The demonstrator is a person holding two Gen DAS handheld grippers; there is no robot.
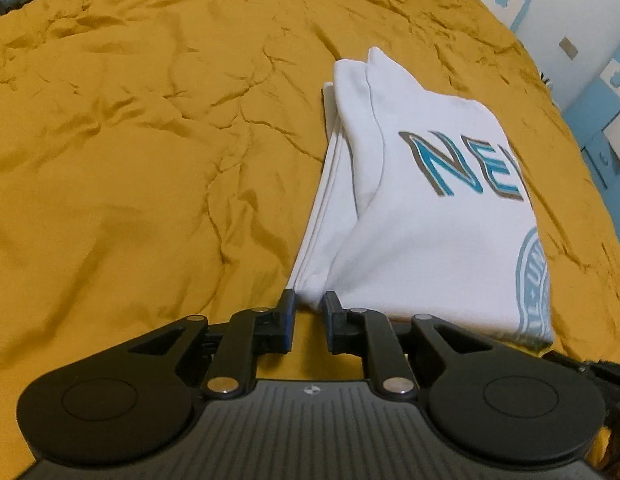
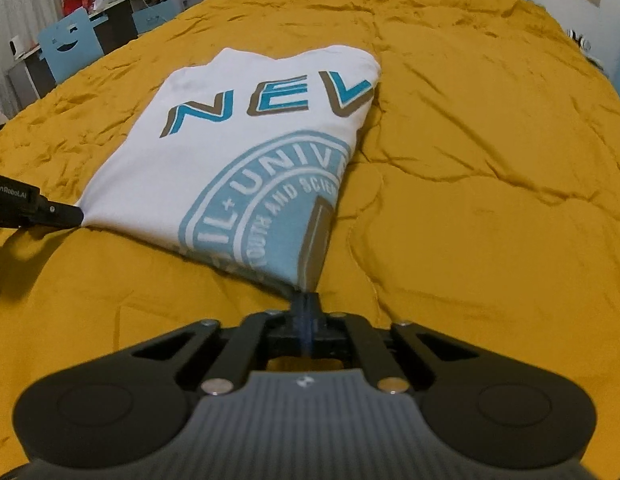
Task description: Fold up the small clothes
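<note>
Left wrist view: white T-shirt (image 1: 430,216), already folded into a narrow stack w/ printed side up, lies on the mustard bed cover (image 1: 129,140), toward the right side of the bed as this view shows it. Left tool (image 1: 309,307) pinches the stack's near left corner, bunched fabric between its slightly parted pads. Right wrist view: right tool (image 2: 307,304) pressed together on the near right corner. Both near corners held, prob. so the near edge can lift evenly for the next fold w/o skewing.
</note>
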